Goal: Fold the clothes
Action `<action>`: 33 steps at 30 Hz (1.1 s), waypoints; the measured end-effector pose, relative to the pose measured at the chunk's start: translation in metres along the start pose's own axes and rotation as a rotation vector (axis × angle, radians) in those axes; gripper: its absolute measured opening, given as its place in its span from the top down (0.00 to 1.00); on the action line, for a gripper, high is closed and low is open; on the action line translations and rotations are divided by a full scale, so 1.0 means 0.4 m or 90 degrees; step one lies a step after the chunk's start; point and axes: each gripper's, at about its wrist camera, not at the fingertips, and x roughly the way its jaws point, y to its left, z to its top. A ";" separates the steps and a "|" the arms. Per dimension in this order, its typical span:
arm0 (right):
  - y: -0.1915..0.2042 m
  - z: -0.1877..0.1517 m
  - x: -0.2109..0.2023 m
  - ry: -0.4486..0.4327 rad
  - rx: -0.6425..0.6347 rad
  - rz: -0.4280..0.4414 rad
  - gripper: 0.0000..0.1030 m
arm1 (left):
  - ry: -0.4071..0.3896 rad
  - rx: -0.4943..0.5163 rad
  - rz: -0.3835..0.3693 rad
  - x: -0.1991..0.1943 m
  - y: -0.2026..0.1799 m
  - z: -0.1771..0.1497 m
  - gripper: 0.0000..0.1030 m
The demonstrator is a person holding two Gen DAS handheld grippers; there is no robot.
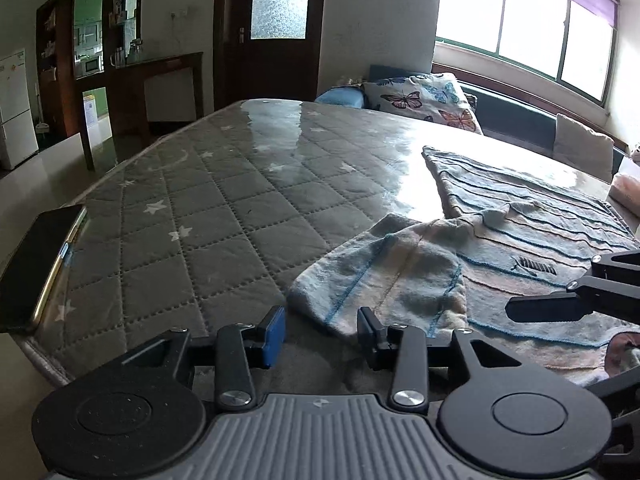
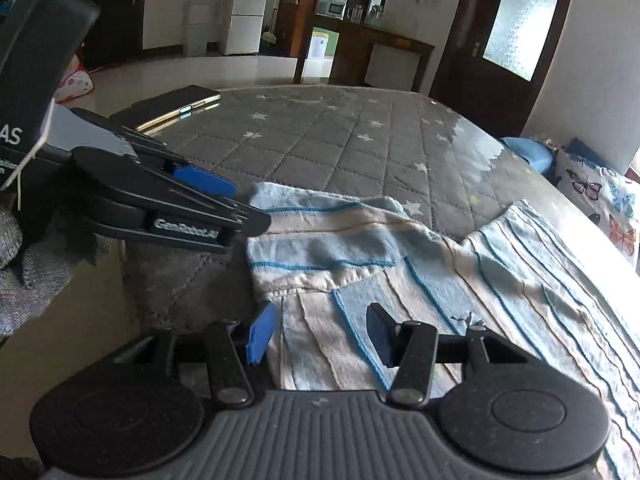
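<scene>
Left gripper [image 1: 320,334] and right gripper [image 2: 320,334], both with jaws spread and grasping nothing, poised over the near edge of a striped garment [image 2: 460,280]. It lies on a quilted grey star-print table [image 1: 208,216], its long axis running from near-left toward the far right. Phone [image 1: 36,264] at the table's left edge; door [image 2: 516,24] and window [image 1: 520,20] beyond.

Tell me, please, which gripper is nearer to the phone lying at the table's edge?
Left. The left gripper hovers open at the folded sleeve, on the side towards the phone. The right gripper is open over the striped garment, farther from it.
</scene>
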 end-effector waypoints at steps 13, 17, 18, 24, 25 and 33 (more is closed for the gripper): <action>-0.045 -0.011 -0.018 -0.010 0.052 0.001 0.50 | -0.082 0.012 -0.066 -0.063 -0.047 0.034 0.99; -0.084 -0.033 -0.063 -0.014 0.068 -0.033 0.50 | -0.124 0.066 -0.136 -0.107 -0.101 0.037 0.99; -0.098 -0.040 -0.076 -0.014 0.076 -0.043 0.50 | -0.132 0.080 -0.156 -0.115 -0.116 0.035 0.99; -0.181 -0.095 -0.142 -0.018 0.131 -0.102 0.50 | -0.136 0.160 -0.281 -0.139 -0.194 0.015 0.99; -0.194 -0.103 -0.151 -0.017 0.140 -0.109 0.50 | -0.129 0.175 -0.300 -0.138 -0.207 0.010 0.98; -0.258 -0.154 -0.182 -0.016 0.187 -0.141 0.50 | -0.054 0.260 -0.352 -0.112 -0.271 -0.030 0.96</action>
